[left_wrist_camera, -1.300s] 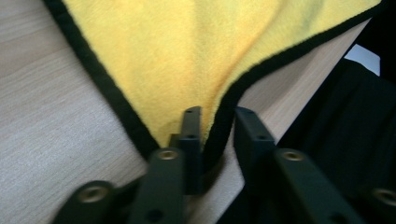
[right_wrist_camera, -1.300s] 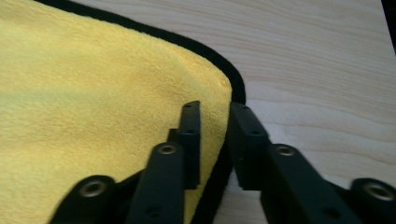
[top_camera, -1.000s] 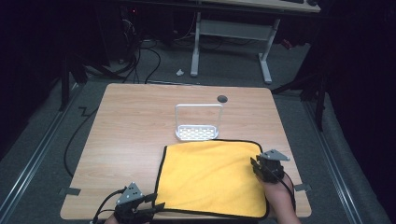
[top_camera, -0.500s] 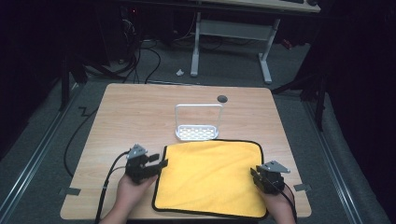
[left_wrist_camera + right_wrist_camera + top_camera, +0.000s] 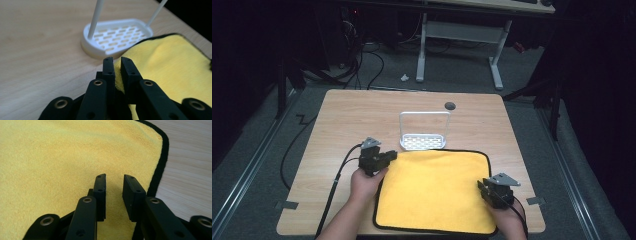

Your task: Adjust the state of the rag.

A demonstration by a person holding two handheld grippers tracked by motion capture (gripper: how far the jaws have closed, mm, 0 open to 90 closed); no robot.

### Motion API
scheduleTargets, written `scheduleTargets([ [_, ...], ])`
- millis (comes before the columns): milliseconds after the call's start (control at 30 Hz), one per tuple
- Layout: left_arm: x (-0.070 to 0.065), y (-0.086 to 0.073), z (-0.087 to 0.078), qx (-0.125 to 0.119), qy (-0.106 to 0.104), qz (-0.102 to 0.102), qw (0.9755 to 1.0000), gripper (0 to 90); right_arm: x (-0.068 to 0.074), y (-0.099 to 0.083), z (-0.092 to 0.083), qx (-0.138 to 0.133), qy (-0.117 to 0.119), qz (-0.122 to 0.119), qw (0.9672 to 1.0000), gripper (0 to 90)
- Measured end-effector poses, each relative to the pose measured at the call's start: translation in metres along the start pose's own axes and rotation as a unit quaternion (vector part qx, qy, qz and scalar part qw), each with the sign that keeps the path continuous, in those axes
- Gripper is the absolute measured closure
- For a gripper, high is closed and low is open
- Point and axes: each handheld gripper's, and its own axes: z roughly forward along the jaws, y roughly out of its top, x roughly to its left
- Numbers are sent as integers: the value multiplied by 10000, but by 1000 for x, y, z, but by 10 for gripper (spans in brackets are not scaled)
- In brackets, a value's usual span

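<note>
A yellow cloth (image 5: 434,192) with a black hem lies flat on the near half of the wooden table (image 5: 357,120). My left gripper (image 5: 389,157) is at the cloth's far left corner. Its jaws have just been closing and now pinch the cloth's edge (image 5: 150,65), with yellow fabric showing in the thin gap of the left gripper (image 5: 117,60). My right gripper (image 5: 484,189) hovers low over the cloth near its right hem. The right gripper (image 5: 114,178) stands open, with bare cloth (image 5: 50,165) under the gap.
A white perforated dish with a wire hoop (image 5: 423,132) stands just beyond the cloth's far edge, close to the left gripper; it is the white dish (image 5: 117,37) ahead of the jaws. A dark round hole (image 5: 450,105) sits near the table's far edge. Cables trail off the near left.
The left hand has travelled from the table's near left corner up to the cloth's far left corner, and its jaws have closed there. The right gripper has stayed by the right hem.
</note>
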Motion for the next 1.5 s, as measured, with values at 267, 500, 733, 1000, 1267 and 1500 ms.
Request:
scheduleTargets([
  [267,11,-54,-40,701,380,252,9965,567,27,6,1,66,249,-423,9988,710],
  [500,10,-71,-44,585,99,97,9982,619,22,0,-7,139,231,-340,9991,696],
  [733,-20,-83,-51,1198,-107,243,9924,677,16,-10,-21,295,237,-263,9989,684],
  [1000,-2,-70,-57,904,78,-115,9958,561,15,-10,-27,136,249,-166,9995,677],
  [1267,19,-48,-11,1169,351,-362,9919,781,20,-10,-20,198,226,-301,9991,676],
  [1500,49,-15,29,1146,935,-79,9890,845,15,9,3,154,21,-259,9995,680],
])
